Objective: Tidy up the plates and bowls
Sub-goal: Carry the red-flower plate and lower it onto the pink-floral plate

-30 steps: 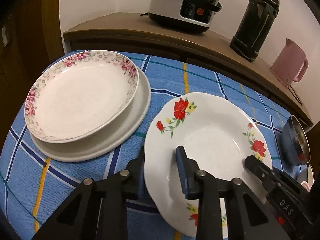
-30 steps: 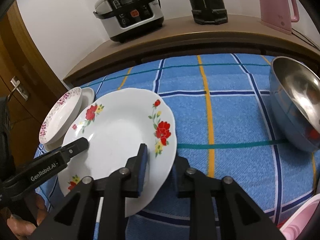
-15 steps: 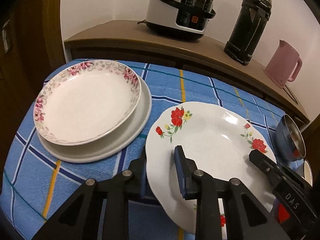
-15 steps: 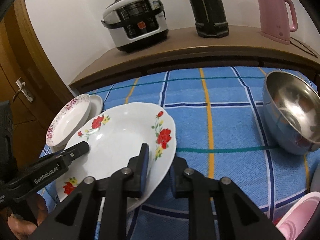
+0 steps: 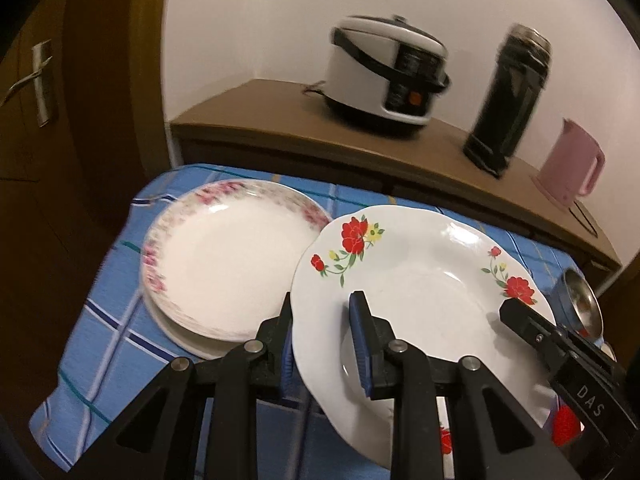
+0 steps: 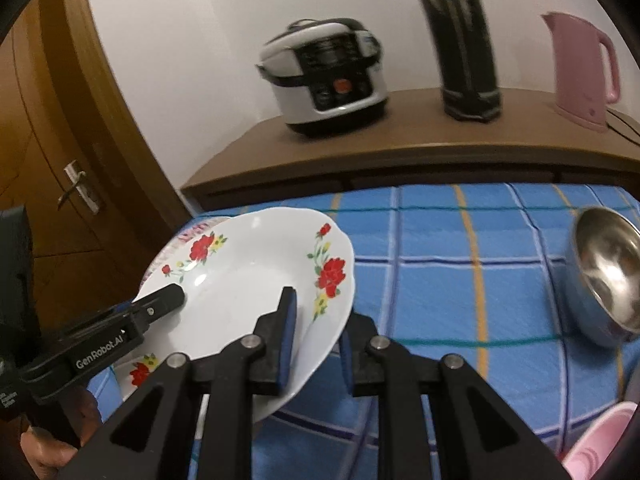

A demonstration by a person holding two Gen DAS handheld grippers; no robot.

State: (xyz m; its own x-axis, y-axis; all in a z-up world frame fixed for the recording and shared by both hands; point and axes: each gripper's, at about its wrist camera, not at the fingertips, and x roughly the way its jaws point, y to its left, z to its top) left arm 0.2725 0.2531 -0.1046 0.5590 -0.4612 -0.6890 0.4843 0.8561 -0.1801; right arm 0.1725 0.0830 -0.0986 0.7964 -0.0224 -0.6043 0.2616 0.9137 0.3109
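Observation:
A white plate with red flowers (image 5: 416,280) hangs above the blue checked tablecloth (image 5: 100,344), gripped at two sides. My left gripper (image 5: 322,320) is shut on its near left rim, and my right gripper (image 6: 318,320) is shut on its near right rim (image 6: 256,276). The right gripper's finger (image 5: 532,324) shows in the left wrist view, the left gripper's finger (image 6: 160,300) in the right wrist view. To the left, a pink-flowered plate (image 5: 228,256) rests on a plain white plate (image 5: 188,340). The held plate's far left edge overlaps that stack.
A steel bowl (image 6: 608,276) sits on the cloth at the right, a pink dish (image 6: 600,444) at the near right corner. Behind the table, a wooden sideboard (image 6: 400,152) carries a rice cooker (image 6: 328,76), a black flask (image 6: 464,40) and a pink kettle (image 6: 580,68). A door (image 6: 76,188) is at left.
Both grippers have lifted the red-flowered plate off the cloth and carried it left, so its edge now overlaps the stacked plates.

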